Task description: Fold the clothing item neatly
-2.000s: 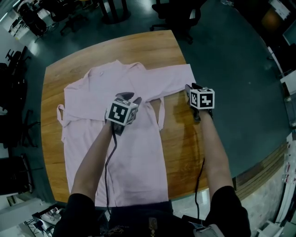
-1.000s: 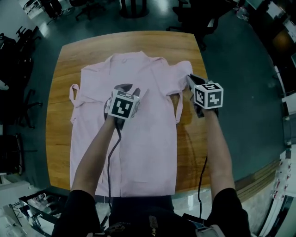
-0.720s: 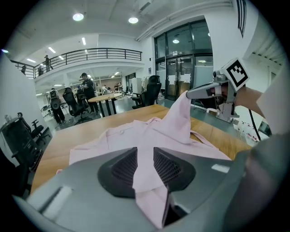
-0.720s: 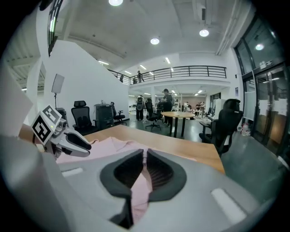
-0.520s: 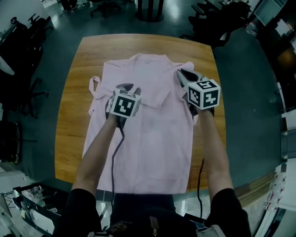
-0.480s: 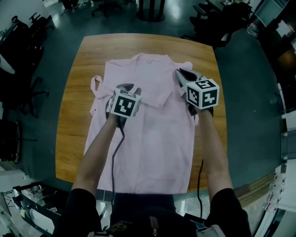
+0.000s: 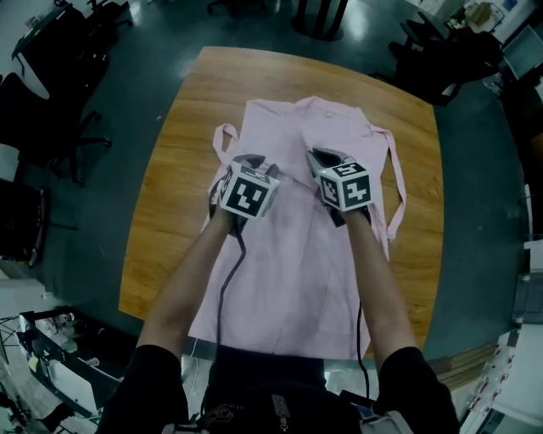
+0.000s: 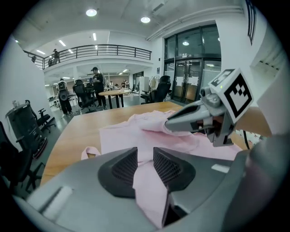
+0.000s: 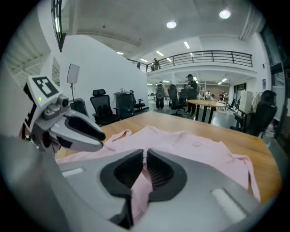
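Left gripper (image 7: 248,161) and right gripper (image 7: 320,157): grey moulded shells, tapered jaws, dark ribbed pads (image 8: 124,166). Each carries a white cube (image 7: 249,192) printed with black square markers. One black cable (image 7: 222,288) trails from each gripper. Wearer: black short sleeves (image 7: 155,373), forearms bare.

A: What surrounds the wooden table (image 7: 161,220)?
B: Dark teal floor (image 7: 157,47) all around it, black office chairs (image 7: 445,55) past its far edge, a railed balcony (image 8: 111,49) beyond, and round ceiling lights (image 8: 91,12) overhead.
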`<state>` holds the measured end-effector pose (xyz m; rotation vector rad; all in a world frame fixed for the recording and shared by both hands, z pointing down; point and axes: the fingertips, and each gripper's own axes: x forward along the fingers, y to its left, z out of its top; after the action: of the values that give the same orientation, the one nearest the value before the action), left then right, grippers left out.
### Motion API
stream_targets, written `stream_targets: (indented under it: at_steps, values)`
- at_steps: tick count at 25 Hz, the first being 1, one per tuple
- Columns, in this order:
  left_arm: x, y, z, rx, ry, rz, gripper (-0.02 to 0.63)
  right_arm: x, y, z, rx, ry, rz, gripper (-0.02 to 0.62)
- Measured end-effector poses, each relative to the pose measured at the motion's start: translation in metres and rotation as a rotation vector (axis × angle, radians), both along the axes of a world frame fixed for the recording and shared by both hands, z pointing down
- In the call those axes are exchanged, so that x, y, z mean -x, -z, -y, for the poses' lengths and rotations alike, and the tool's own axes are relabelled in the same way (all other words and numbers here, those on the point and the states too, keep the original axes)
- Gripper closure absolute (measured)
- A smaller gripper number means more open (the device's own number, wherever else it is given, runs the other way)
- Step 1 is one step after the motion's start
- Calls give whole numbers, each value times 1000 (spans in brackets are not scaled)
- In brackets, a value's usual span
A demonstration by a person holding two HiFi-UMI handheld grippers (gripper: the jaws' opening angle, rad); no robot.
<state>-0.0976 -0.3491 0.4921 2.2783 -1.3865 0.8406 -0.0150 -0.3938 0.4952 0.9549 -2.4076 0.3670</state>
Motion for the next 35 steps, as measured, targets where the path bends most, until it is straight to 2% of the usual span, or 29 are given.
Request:
stream_targets:
  at_steps: [5,10,13,17,23,26,28,29,30,32,35]
  values:
    - [17,-15,-2,26,-11,-4,488,28,-54,-28,114,93,-78,550]
    - [13,-20,9,36,-33,6,488,43,-64,-49,161,172,-48,455]
    - [0,-20,22,30,-70,29,492,40,-55,-57,156,197,-20,448]
    - [-38,-22,34,32,-150,50,494,11,-45,-55,146,170,-20,448]
    - [-115,-42,32,79,-301,60,494,-63,-50,-46,155,56,-40,448]
    - [-135,-68,32,135,-336,127,479,-99,-59,-46,170,1,-42,448]
    - [-136,-89,32,179,-331,193,471,-118,-66,-47,185,-27,-44,448]
    - [-134,-95,32,193,-314,210,486,-127,-70,-47,193,-40,-47,448]
    - [-133,-97,34,195,-290,211,534,-135,-73,-46,200,-53,-50,448]
    - [-129,-88,39,162,-230,186,557,-150,-79,-43,212,-83,-56,448]
    - [-108,-63,49,62,-123,156,560,-168,-83,-38,213,-143,-55,448]
